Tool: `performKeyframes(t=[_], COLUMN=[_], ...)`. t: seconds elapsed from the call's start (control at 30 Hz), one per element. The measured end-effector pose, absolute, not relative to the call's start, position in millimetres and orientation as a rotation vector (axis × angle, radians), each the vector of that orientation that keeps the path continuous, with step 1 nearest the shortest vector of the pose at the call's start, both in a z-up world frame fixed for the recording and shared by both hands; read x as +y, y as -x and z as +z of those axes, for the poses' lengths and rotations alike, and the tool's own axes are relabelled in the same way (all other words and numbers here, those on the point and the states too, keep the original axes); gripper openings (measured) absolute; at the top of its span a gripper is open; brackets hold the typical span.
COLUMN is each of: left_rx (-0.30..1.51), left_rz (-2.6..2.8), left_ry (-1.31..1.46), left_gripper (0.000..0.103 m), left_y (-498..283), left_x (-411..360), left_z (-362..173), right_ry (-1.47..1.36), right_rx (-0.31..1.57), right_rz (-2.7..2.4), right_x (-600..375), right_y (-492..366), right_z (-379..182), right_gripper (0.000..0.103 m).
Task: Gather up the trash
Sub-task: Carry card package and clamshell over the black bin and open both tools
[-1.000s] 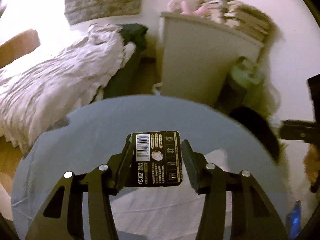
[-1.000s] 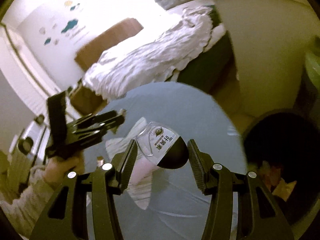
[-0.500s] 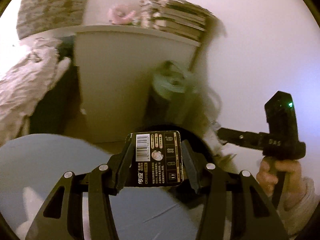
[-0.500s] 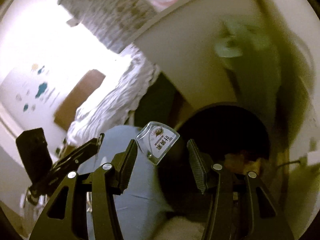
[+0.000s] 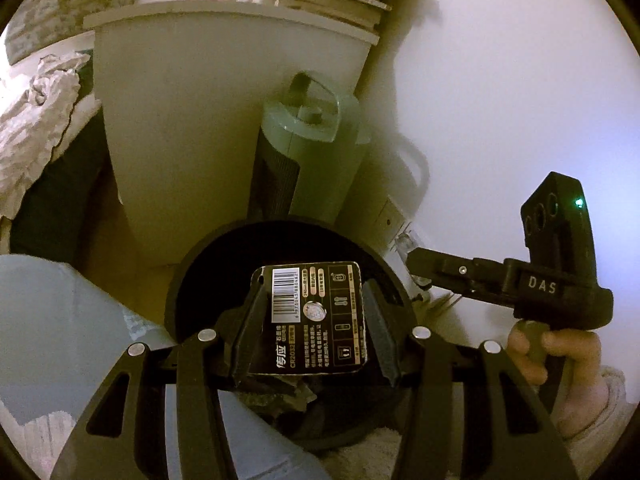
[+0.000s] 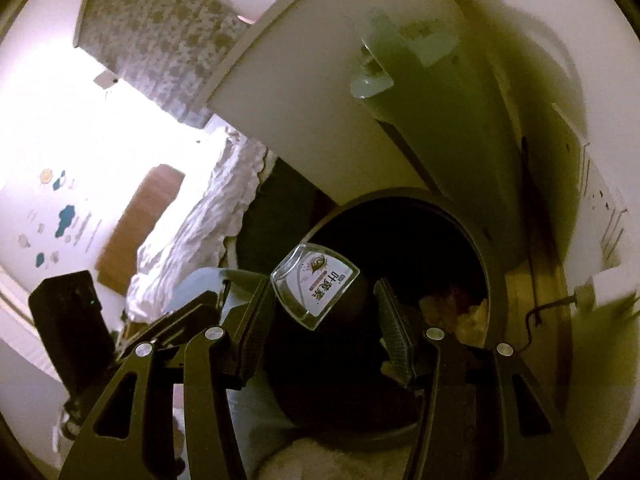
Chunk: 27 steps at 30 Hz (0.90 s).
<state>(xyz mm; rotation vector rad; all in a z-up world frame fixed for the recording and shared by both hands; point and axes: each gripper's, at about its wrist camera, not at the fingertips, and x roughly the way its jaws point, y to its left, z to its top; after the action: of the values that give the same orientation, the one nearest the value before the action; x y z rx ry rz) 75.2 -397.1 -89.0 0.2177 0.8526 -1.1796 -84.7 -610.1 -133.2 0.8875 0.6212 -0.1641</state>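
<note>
Black battery card (image 5: 310,320), printed with a barcode, clamped upright between the fingers of the left hand-held gripper (image 5: 314,286). Directly beyond and below it, the dark mouth of the round trash bin (image 5: 173,300).

Clear plastic blister (image 6: 316,292) with a white label, sitting between the fingers of the right hand-held gripper (image 6: 323,286), pressed against the left finger. Probably gripped too, but hard to confirm, since its dark lower part merges with the bin interior behind it.

Step in hand, by judgement: carrying both pieces over the bin for the drop. Next move: bring each piece a little more over the opening, then spread the fingers and let it fall. Some care needed with the light blister, likely to flutter and miss the rim.

Only in the left view: the person's hand (image 5: 560,352) on the other tool to the right, the green tower fan (image 5: 316,168) and white cabinet (image 5: 200,120) straight behind the bin, the tabletop (image 5: 48,320) at lower left.

Only in the right view: crumpled scraps (image 6: 452,308) already inside the bin, and the bed (image 6: 200,232) far off to the left.
</note>
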Motion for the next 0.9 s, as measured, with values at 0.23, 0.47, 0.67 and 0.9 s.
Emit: performKeyframes(t=[0.23, 0.47, 0.67, 0.9], left_rx=[0.871, 0.858, 0.791, 0.732], left_rz=[-1.183, -1.173, -1.142, -1.089], left_ry=[-0.225, -0.258, -0.241, -0.191], left_gripper=[0.049, 0.059, 0.084, 0.084], left_y=[-73, -69, -65, -56], left_x=[-398, -405, -389, -336], left_z=[-98, -98, -79, -47], right_ry=[-0.894, -0.898, -0.918, -0.866], right_rx=[0.64, 0.651, 0.633, 0.654], right_rz=[-0.167, -0.158, -0.171, -0.142], right_x=[-612, -611, -613, -590], right_y=[76, 73, 76, 69], right_z=[-145, -146, -139, -123], right_gripper=[0.052, 0.053, 0.068, 0.071])
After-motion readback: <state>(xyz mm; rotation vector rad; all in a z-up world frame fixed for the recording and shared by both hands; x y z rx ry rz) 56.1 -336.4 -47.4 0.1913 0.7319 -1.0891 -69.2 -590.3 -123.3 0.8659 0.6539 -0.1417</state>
